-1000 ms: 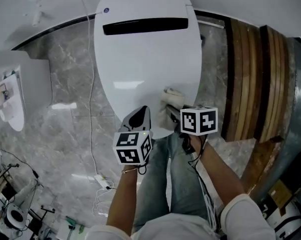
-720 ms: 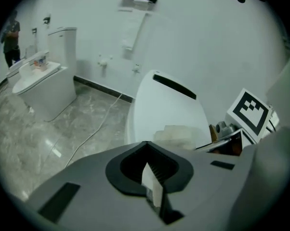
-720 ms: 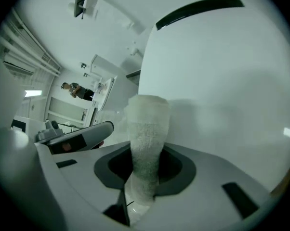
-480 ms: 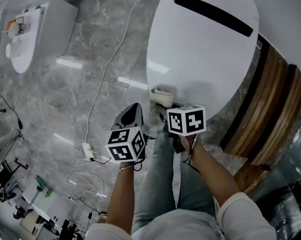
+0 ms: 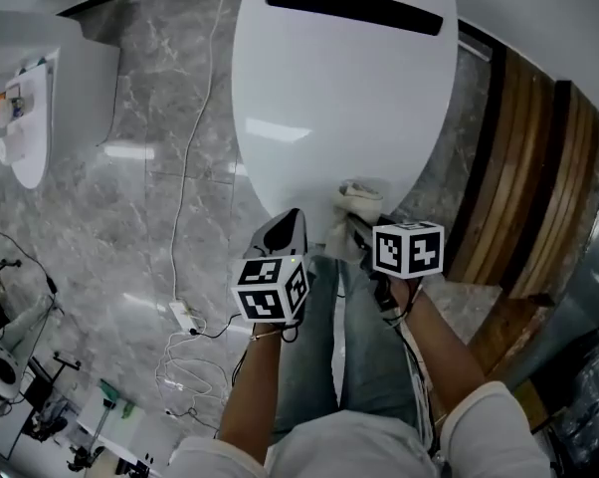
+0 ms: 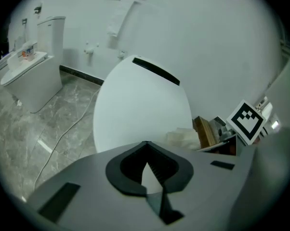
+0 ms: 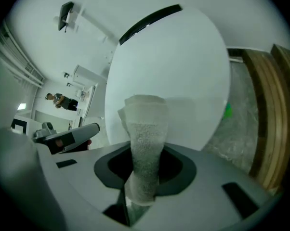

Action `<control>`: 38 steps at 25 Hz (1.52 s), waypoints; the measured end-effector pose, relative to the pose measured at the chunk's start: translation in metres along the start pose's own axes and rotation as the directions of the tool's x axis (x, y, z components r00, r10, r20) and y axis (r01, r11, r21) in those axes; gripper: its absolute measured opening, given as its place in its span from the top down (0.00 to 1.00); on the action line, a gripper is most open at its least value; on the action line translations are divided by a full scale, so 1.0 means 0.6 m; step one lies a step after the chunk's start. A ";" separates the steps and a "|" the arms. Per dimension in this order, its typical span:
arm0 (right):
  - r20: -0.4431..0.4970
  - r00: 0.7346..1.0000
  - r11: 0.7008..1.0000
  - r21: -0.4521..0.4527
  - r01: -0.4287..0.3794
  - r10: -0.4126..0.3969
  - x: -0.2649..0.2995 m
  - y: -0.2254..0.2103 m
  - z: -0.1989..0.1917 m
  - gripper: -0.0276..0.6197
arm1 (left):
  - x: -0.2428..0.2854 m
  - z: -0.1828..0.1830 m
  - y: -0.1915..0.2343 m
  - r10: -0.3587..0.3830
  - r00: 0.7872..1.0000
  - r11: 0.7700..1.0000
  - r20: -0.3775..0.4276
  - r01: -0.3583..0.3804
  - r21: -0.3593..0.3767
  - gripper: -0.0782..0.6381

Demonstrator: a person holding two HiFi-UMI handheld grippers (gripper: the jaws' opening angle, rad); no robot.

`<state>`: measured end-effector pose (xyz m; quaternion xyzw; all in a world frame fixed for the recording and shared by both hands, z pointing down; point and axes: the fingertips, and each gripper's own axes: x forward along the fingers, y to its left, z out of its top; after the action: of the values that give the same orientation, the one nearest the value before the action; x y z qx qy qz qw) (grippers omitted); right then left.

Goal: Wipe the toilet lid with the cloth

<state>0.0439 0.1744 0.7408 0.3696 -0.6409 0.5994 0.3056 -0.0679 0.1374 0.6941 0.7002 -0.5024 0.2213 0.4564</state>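
head view overhead, gripper views close, toilet lid (image 5: pixel 339 98) shared

Two grippers are counted, the left gripper (image 5: pixel 285 229) and the right gripper (image 5: pixel 353 229), and with them two marker cubes, the left cube (image 5: pixel 271 290) and the right cube (image 5: pixel 408 249). One cloth (image 7: pixel 145 143) is seen. Two toilets are counted: one under the white toilet lid (image 5: pixel 339 108), in which one dark slot (image 5: pixel 354 8) is set, and a second toilet (image 6: pixel 32 76) off to the side. One white cable (image 5: pixel 187 167) and one power strip (image 5: pixel 184 316) are found on the floor (image 5: pixel 130 227). One slatted wooden panel (image 5: pixel 523 167) is counted; its slats cannot be numbered surely. Two forearms (image 5: pixel 255 396) and two trousered legs (image 5: pixel 374 357) are shown, and one distant person (image 7: pixel 58 100).
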 end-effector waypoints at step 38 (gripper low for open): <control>0.545 0.829 0.972 -0.233 0.012 0.121 -0.556 0.348 0.319 0.81 | -0.421 0.557 -0.281 -0.104 0.843 0.988 0.528 0.029 0.149 0.88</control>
<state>0.0588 0.0219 0.3311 0.4720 -0.7762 0.3976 0.1287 -0.0655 -0.0106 0.2674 0.7803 -0.5689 0.0352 0.2576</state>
